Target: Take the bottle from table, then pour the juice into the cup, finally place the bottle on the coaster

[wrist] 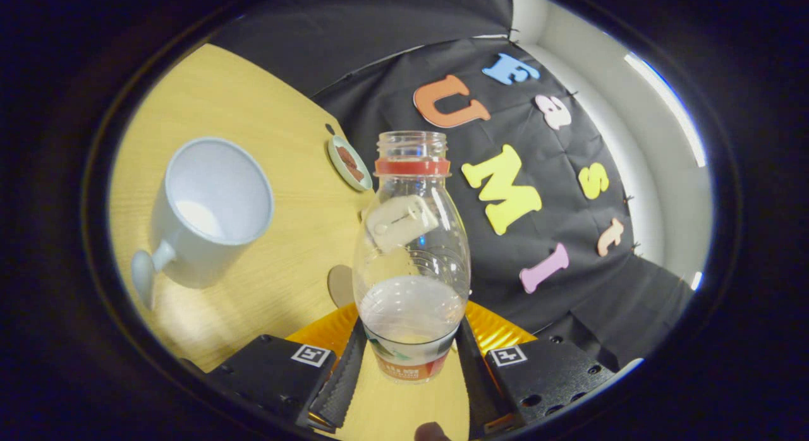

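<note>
Bottle (411, 258) gripped in the claw (409, 365), uncapped, a little pale juice inside.
Both fingers press its labelled base, holding it above the desk (265, 125). Cup (205, 210) lies at ten o'clock of it, coaster (349, 163) at eleven.

The hand-held gripper (409, 365) has 2 ridged fingers, square markers, screw holes.

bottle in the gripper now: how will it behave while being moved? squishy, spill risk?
The bottle looks like thin clear plastic, so the fingers pressing its base may dent it. It seems light, holding little liquid. With no cap on its open neck, a sharp tilt would probably spill.
</note>
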